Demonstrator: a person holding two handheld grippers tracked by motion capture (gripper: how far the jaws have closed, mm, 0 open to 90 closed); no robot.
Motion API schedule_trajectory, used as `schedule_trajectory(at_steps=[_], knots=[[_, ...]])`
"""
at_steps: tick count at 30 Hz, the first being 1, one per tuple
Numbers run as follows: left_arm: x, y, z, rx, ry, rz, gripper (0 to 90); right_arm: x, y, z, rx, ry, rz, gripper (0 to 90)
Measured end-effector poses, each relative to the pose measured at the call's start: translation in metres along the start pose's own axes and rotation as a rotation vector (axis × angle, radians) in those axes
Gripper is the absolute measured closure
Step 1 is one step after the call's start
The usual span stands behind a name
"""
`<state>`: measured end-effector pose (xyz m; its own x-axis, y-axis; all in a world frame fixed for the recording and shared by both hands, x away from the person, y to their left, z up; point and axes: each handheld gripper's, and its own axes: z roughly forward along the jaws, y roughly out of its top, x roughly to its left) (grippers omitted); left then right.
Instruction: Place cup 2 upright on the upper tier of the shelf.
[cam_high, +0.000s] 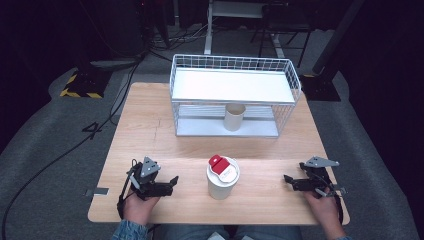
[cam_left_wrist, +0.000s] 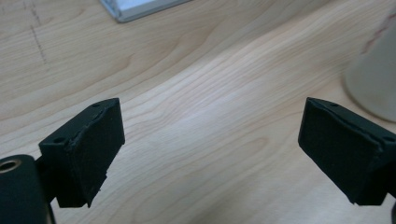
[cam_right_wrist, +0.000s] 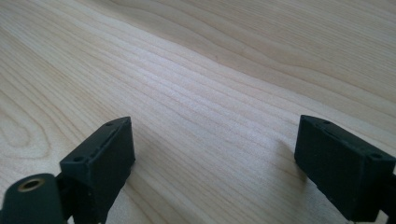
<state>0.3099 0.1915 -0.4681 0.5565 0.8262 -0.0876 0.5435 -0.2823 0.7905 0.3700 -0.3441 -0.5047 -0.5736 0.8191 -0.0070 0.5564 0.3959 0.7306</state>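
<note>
At lower left of the high view, the left gripper (cam_high: 172, 181) rested low over the wooden table (cam_high: 150, 130), held in a hand, its jaws spread with nothing between them and pointed toward the frame's centre. Its own view confirmed the gap: bare wood between the pads, and the pale wall of the lidded cup (cam_left_wrist: 373, 79) at the right edge, near but apart. At lower centre that cup (cam_high: 223, 177) stood upright, white, with a red-marked lid, between the two grippers and touching neither. Behind it, at upper centre, a white wire rack (cam_high: 235, 95) held a second, open cup (cam_high: 234, 116) on its lower shelf. At lower right, the right gripper (cam_high: 288, 179) lay likewise spread and empty, well apart from the lidded cup. Judgement: the approach had barely begun. A sound grasp would call for level jaws squared to the cup wall below the lid, closed gently to avoid crushing or tipping.
</note>
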Motion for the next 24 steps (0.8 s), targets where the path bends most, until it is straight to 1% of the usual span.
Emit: schedule_trajectory(at_steps=[2, 3, 4, 5, 6, 7, 8, 9, 10, 11, 12, 13, 16, 17, 19, 20, 21, 22, 23, 24], knots=[[-0.004, 0.0, -0.005, -0.026, -0.024, -0.005, 8.1, 0.0, 0.0, 0.0, 0.0, 0.0, 0.0, 12.5], [-0.007, 0.0, -0.009, -0.047, -0.041, -0.007, 8.1, 0.0, 0.0, 0.0, 0.0, 0.0, 0.0, 12.4], [-0.007, 0.0, -0.009, -0.047, -0.041, -0.007, 8.1, 0.0, 0.0, 0.0, 0.0, 0.0, 0.0, 12.4], [-0.013, 0.001, -0.015, -0.089, -0.069, 0.002, 8.1, 0.0, 0.0, 0.0, 0.0, 0.0, 0.0, 12.5], [-0.013, 0.001, -0.015, -0.089, -0.069, 0.002, 8.1, 0.0, 0.0, 0.0, 0.0, 0.0, 0.0, 12.5], [-0.02, 0.003, -0.018, -0.11, -0.105, 0.017, 8.1, 0.0, 0.0, 0.0, 0.0, 0.0, 0.0, 12.4], [-0.02, 0.003, -0.018, -0.11, -0.105, 0.017, 8.1, 0.0, 0.0, 0.0, 0.0, 0.0, 0.0, 12.5], [-0.029, 0.004, -0.02, -0.12, -0.129, 0.042, 8.0, 0.0, 0.0, 0.0, 0.0, 0.0, 0.0, 12.4], [-0.029, 0.004, -0.02, -0.12, -0.129, 0.042, 8.0, 0.0, 0.0, 0.0, 0.0, 0.0, 0.0, 12.4], [-0.038, 0.005, -0.02, -0.12, -0.147, 0.072, 8.0, 0.0, 0.0, 0.0, 0.0, 0.0, 0.0, 12.5], [-0.042, 0.005, -0.02, -0.122, -0.156, 0.081, 8.0, 0.0, 0.0, 0.0, 0.0, 0.0, 0.0, 12.5], [-0.045, 0.005, -0.021, -0.126, -0.169, 0.082, 8.0, 0.0, 0.0, 0.0, 0.0, 0.0, 0.0, 12.4], [-0.053, 0.005, -0.023, -0.151, -0.21, 0.069, 8.0, 0.0, 0.0, 0.0, 0.0, 0.0, 0.0, 12.4], [-0.056, 0.005, -0.022, -0.156, -0.214, 0.069, 8.0, 0.0, 0.0, 0.0, 0.0, 0.0, 0.0, 12.4], [-0.06, 0.006, -0.021, -0.167, -0.226, 0.082, 8.0, 0.0, 0.0, 0.0, 0.0, 0.0, 0.0, 12.4], [-0.06, 0.006, -0.021, -0.167, -0.226, 0.082, 8.1, 0.0, 0.0, 0.0, 0.0, 0.0, 0.0, 12.4], [-0.065, 0.007, -0.018, -0.171, -0.235, 0.091, 8.0, 0.0, 0.0, 0.0, 0.0, 0.0, 0.0, 12.5], [-0.065, 0.007, -0.018, -0.171, -0.235, 0.091, 8.0, 0.0, 0.0, 0.0, 0.0, 0.0, 0.0, 12.5], [-0.067, 0.008, -0.017, -0.175, -0.24, 0.099, 8.0, 0.0, 0.0, 0.0, 0.0, 0.0, 0.0, 12.5], [-0.07, 0.008, -0.015, -0.175, -0.255, 0.089, 8.0, 0.0, 0.0, 0.0, 0.0, 0.0, 0.0, 12.5]])
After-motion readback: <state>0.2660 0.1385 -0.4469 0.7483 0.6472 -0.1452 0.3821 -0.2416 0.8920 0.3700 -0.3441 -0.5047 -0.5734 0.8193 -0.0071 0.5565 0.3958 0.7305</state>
